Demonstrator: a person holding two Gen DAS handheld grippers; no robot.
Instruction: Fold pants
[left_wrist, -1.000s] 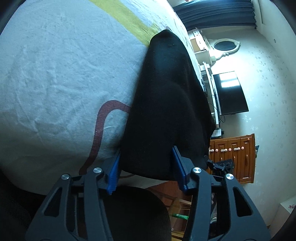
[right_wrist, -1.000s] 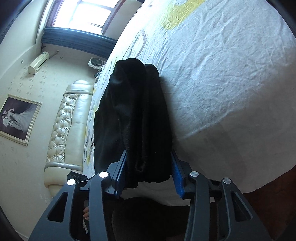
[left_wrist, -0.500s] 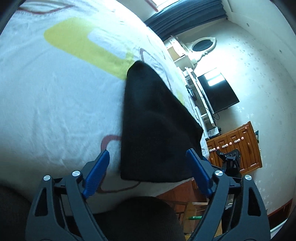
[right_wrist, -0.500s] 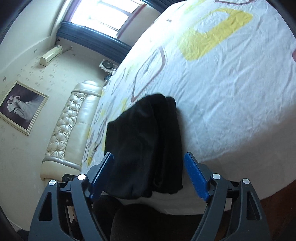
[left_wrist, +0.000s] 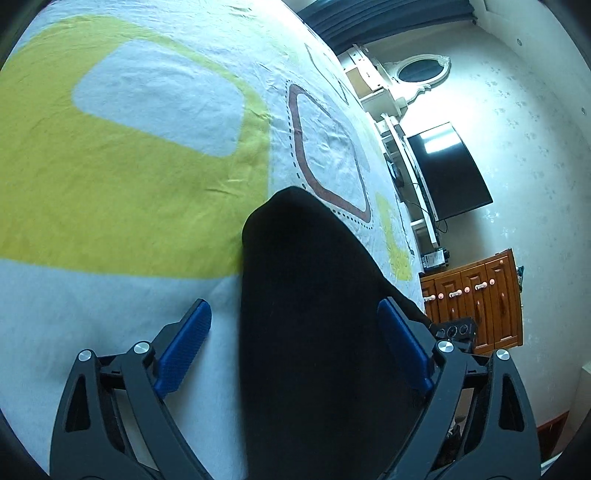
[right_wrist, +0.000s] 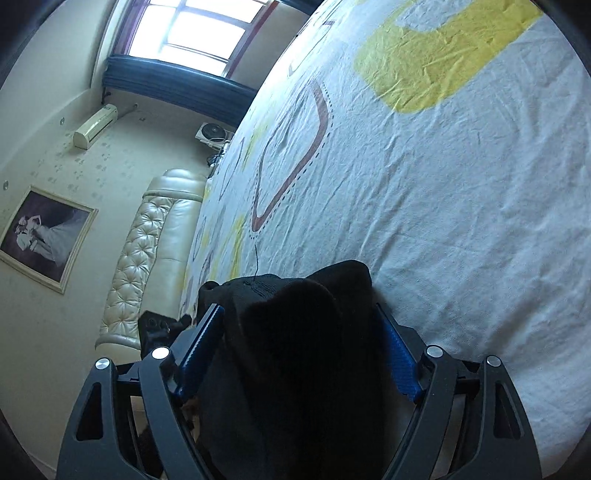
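The black pants (left_wrist: 314, 332) lie on the bed (left_wrist: 110, 166), between both tools' pads. The left tool (left_wrist: 295, 347) is opening, one pad clear of the cloth; the right tool (right_wrist: 295, 354) is closing around the bunched end.

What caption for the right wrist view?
Right gripper, jaws closing around folded black pants on the patterned bedsheet.

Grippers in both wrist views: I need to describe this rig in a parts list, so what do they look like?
The left gripper and right gripper match: black skeletal arms with triangular cutouts, round silver pivot screws, and blue ribbed finger pads. No cables, markings or sleeves visible.
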